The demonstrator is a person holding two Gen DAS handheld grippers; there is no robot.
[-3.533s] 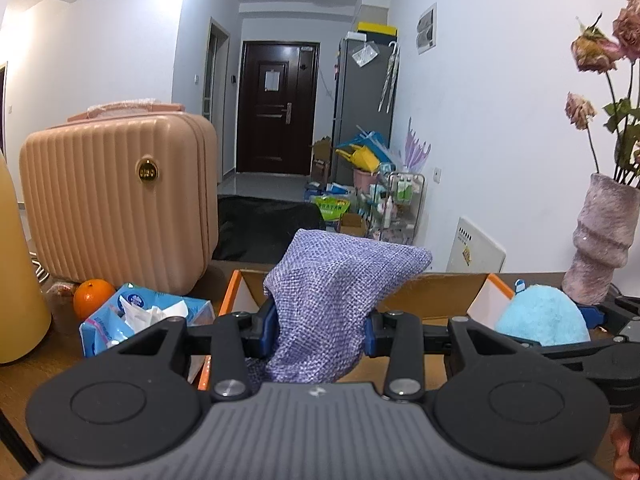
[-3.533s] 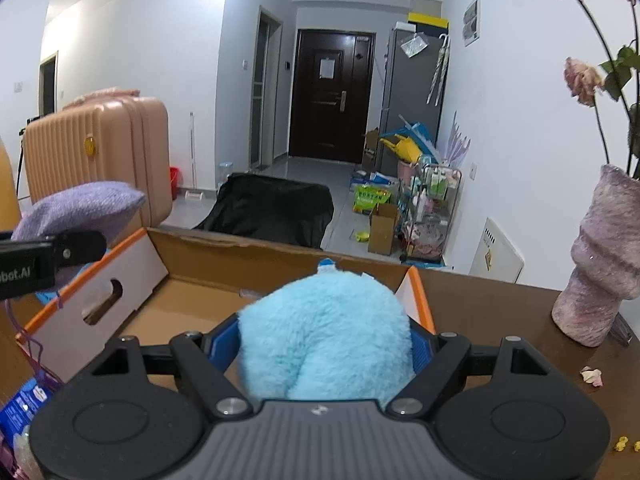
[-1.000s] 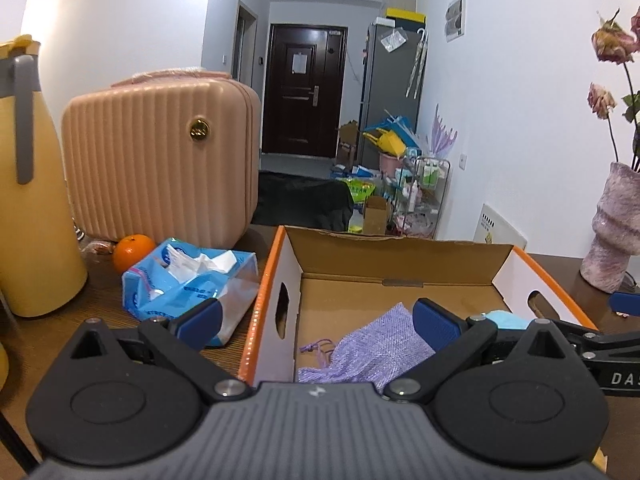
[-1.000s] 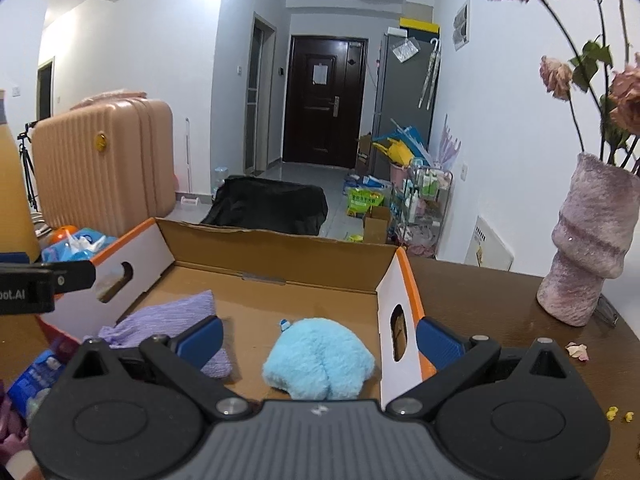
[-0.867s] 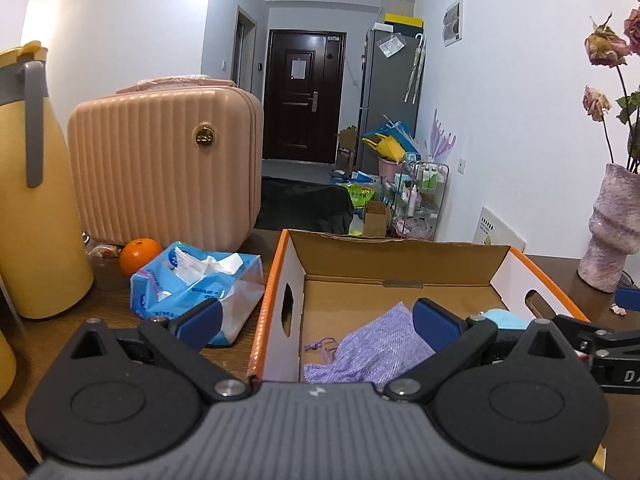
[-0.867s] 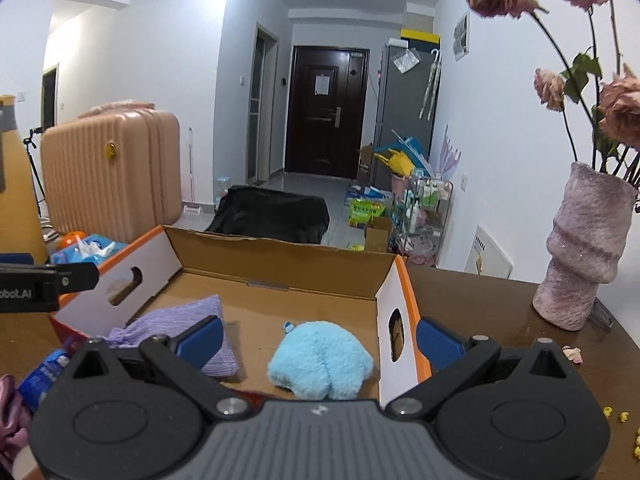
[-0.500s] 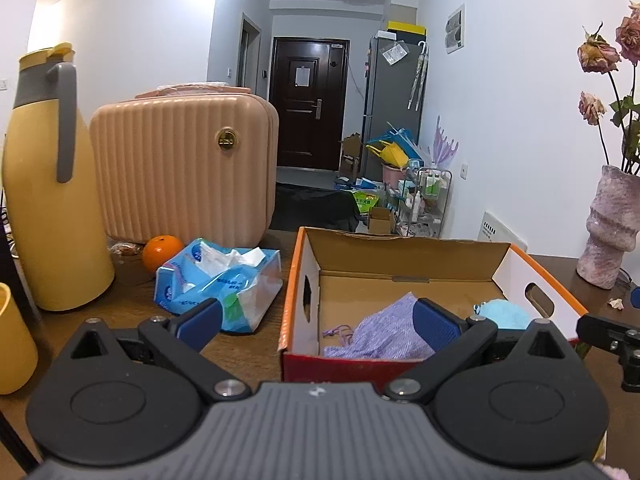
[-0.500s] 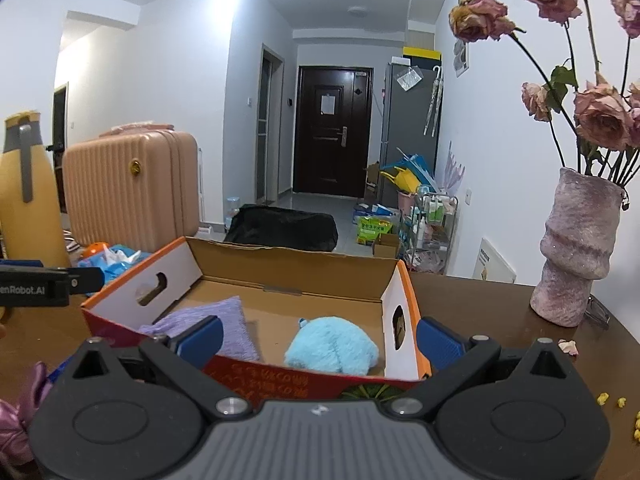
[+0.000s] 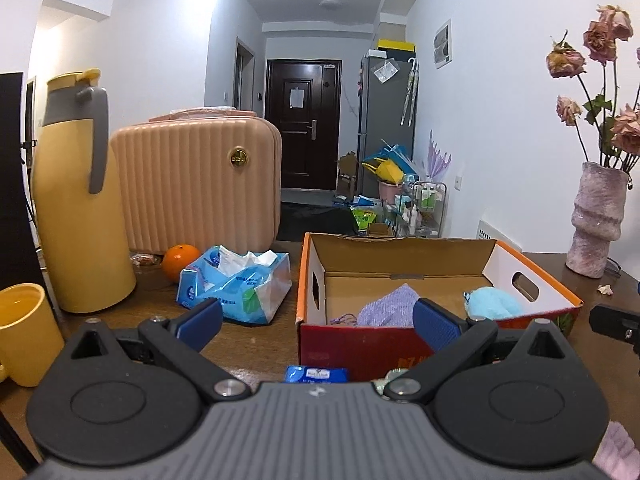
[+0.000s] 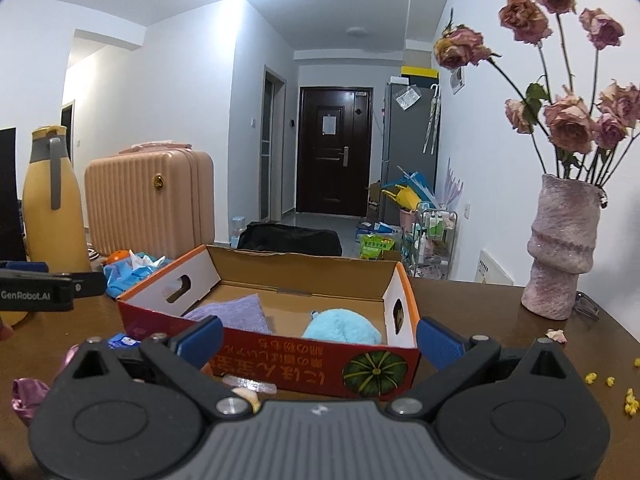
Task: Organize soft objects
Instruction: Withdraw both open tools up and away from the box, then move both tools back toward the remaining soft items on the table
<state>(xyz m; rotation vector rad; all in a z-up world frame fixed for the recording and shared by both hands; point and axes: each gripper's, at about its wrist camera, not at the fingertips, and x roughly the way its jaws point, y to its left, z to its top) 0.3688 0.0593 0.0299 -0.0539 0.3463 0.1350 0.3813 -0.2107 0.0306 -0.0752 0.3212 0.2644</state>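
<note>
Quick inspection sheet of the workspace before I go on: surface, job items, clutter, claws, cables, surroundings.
Surface: brown wooden table, petal crumbs at right.
Job's things: purple knit pouch and blue plush lie apart inside the cardboard box.
Clutter: tissue pack, orange, yellow jug, yellow cup, pink case, vase.
Claws: left claw and right claw open, empty.
Cables: nothing seen.
Surroundings: hallway, dark door.

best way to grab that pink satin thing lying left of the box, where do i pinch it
Likely with the left gripper, which is nearer, coming from above. The pink satin piece lies bunched on the table left of the cardboard box, so pinch the raised, gathered fold at its top rather than a flat edge. Much of it is hidden behind the right gripper, so its full shape is unclear.
</note>
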